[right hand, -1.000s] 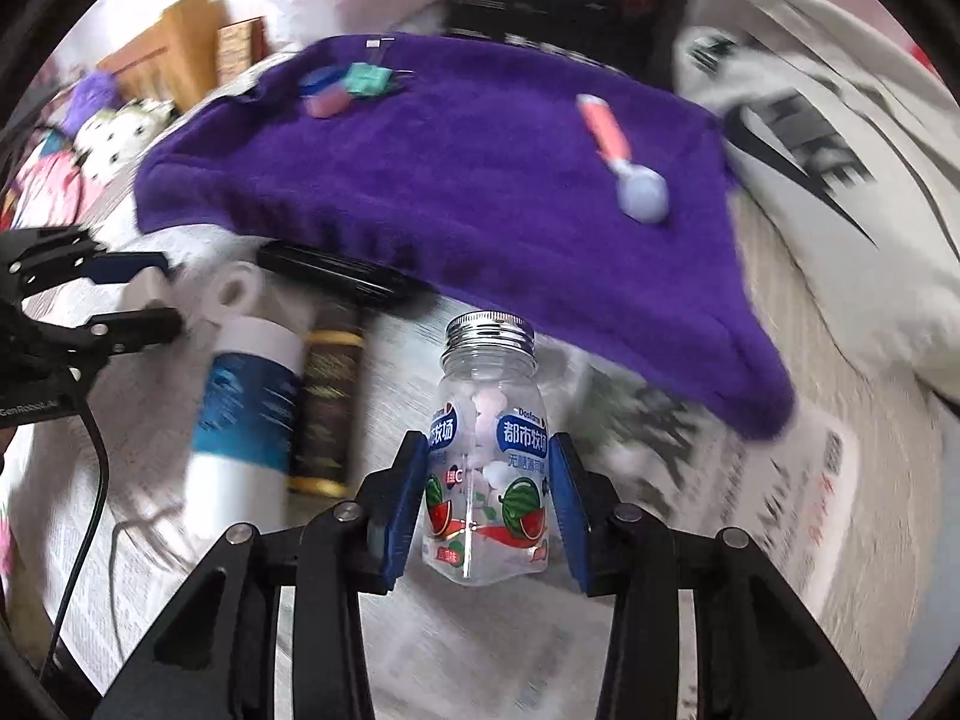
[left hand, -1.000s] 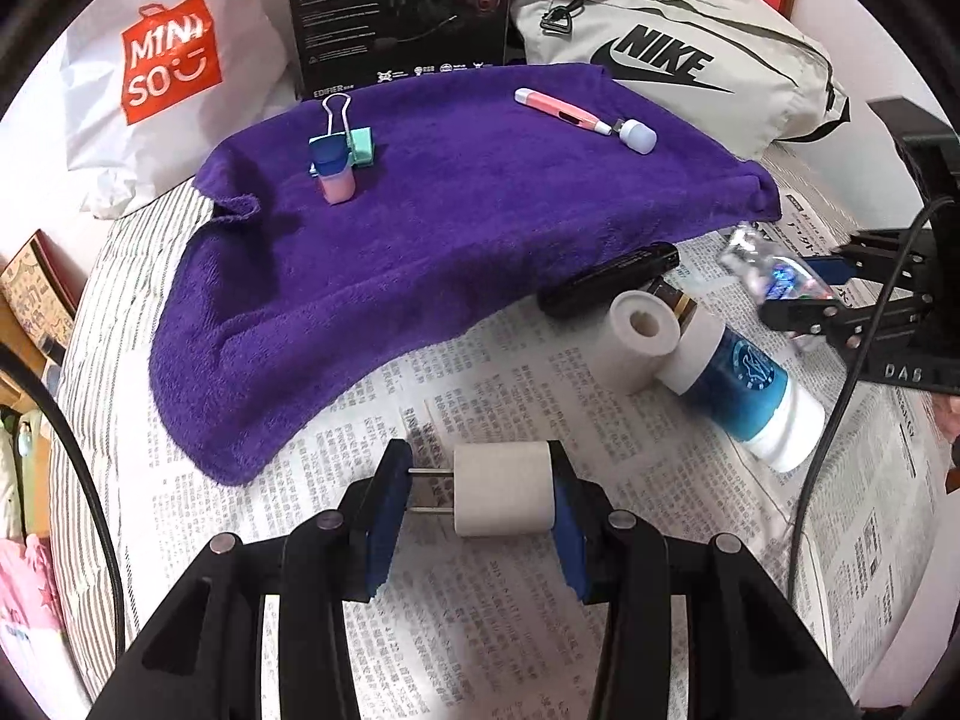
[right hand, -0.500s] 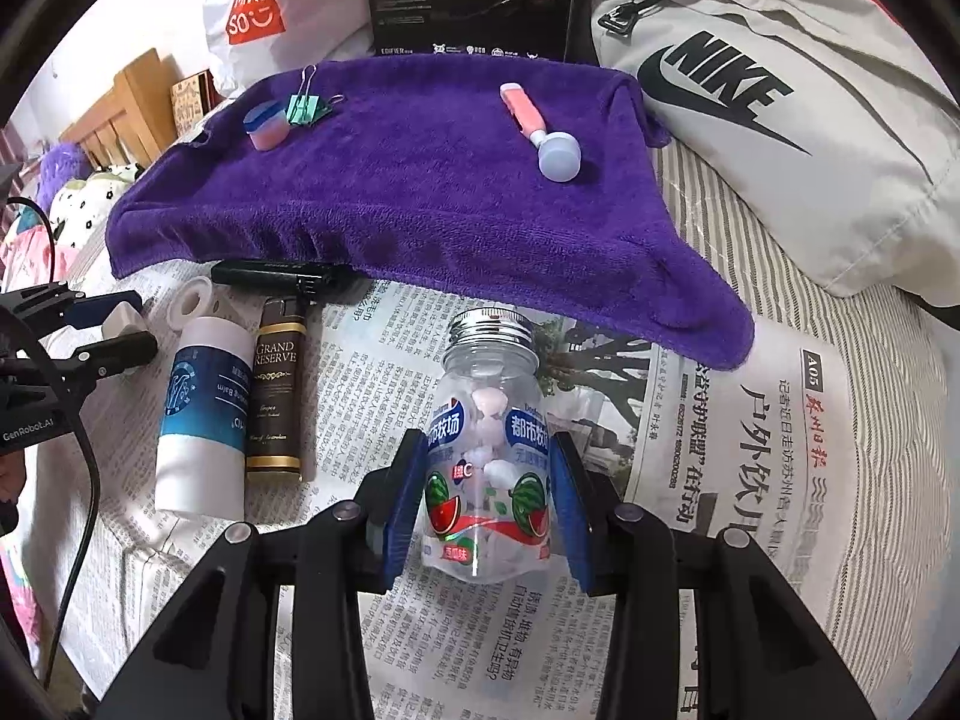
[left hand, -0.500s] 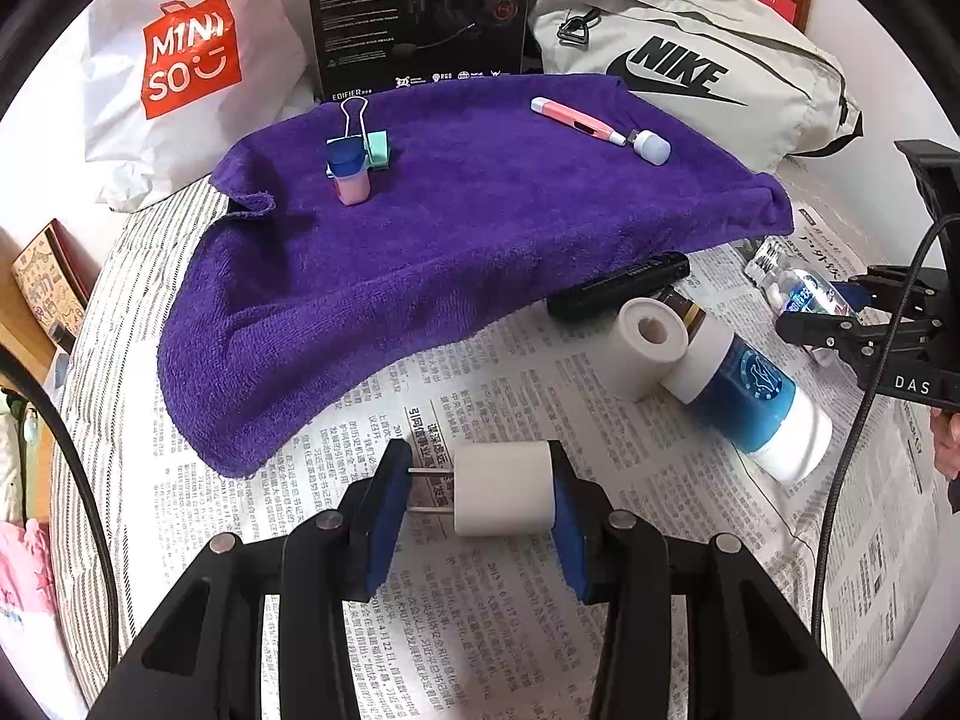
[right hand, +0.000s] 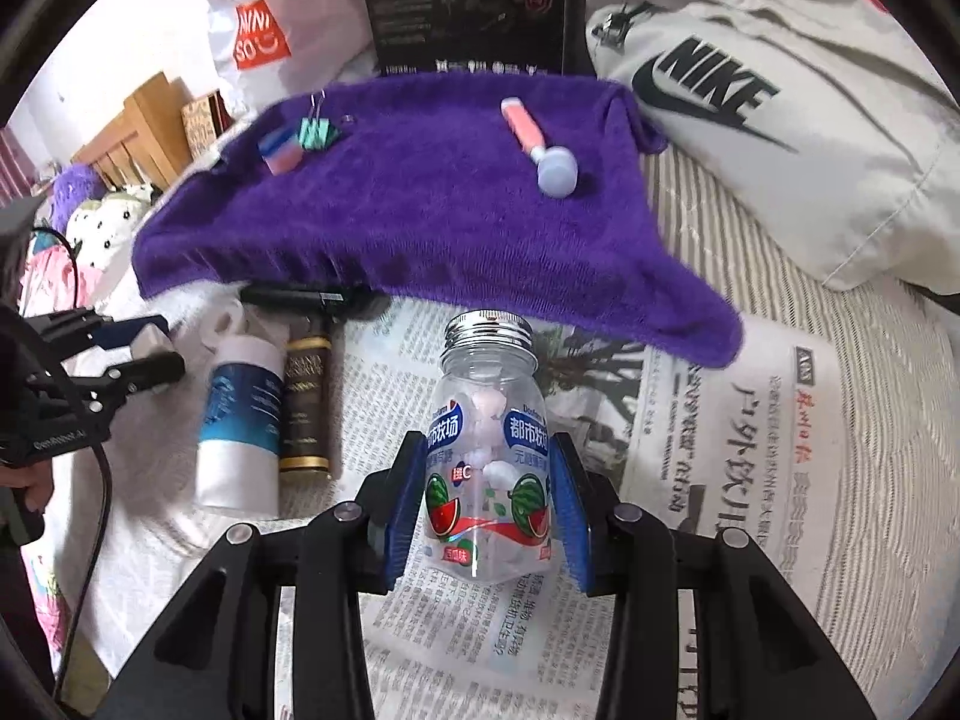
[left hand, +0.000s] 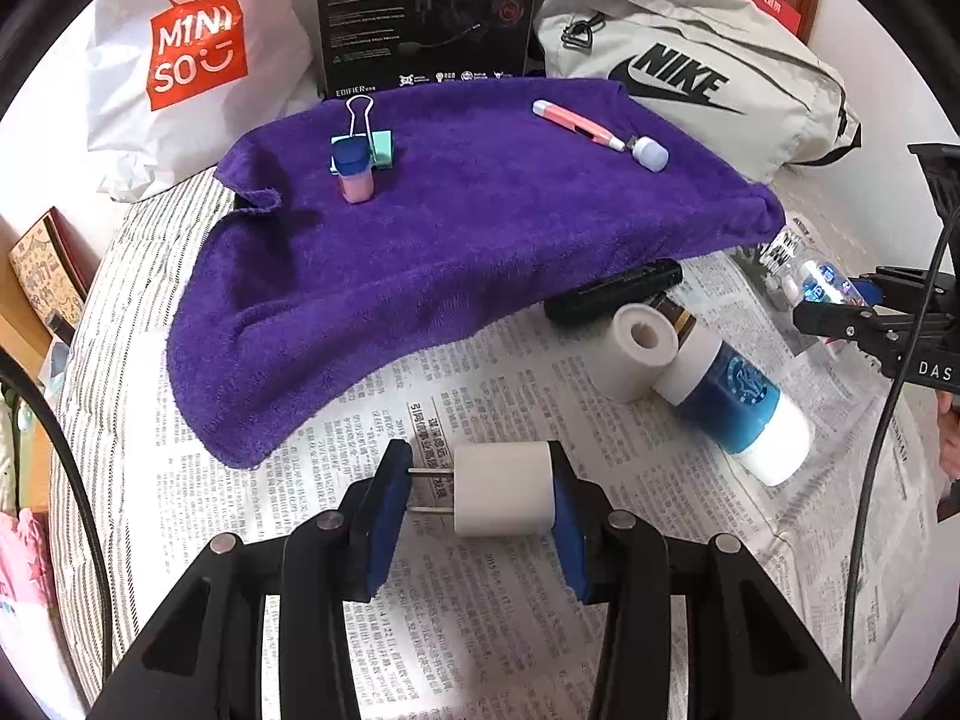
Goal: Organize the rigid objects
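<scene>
**Newspaper-covered bed, both grippers loaded**

Newspaper (left hand: 480,384) covers the near part of a striped bedcover (left hand: 120,276), and a purple towel (left hand: 468,228) is draped over the far part. Behind the towel stand a white Miniso bag (left hand: 192,54), a black box (left hand: 426,12) and a grey Nike bag (left hand: 690,78). Wooden furniture (right hand: 126,126) and soft toys (right hand: 102,210) show at the left of the right wrist view.

On the towel sit a small pink bottle (left hand: 355,171) with a blue cap, touching a green binder clip (left hand: 378,144), and well apart from them a pink pen (left hand: 579,125) with a pale round cap (left hand: 651,154) beside its tip.

On the newspaper, just below the towel's edge, lie a black bar (left hand: 612,294), a white roll (left hand: 639,348), a brown bottle (right hand: 307,408) and a blue-and-white bottle (left hand: 732,408), all close together.

The left gripper (left hand: 477,489) is closed on a white charger (left hand: 503,489), pads against its back and the tips of its prongs, held above the newspaper.

The right gripper (right hand: 487,483) is clamped on a clear candy bottle (right hand: 487,450) with a silver lid, its pads pressing both sides; the bottle is upright between the fingers, above the newspaper near the towel's hanging corner.
</scene>
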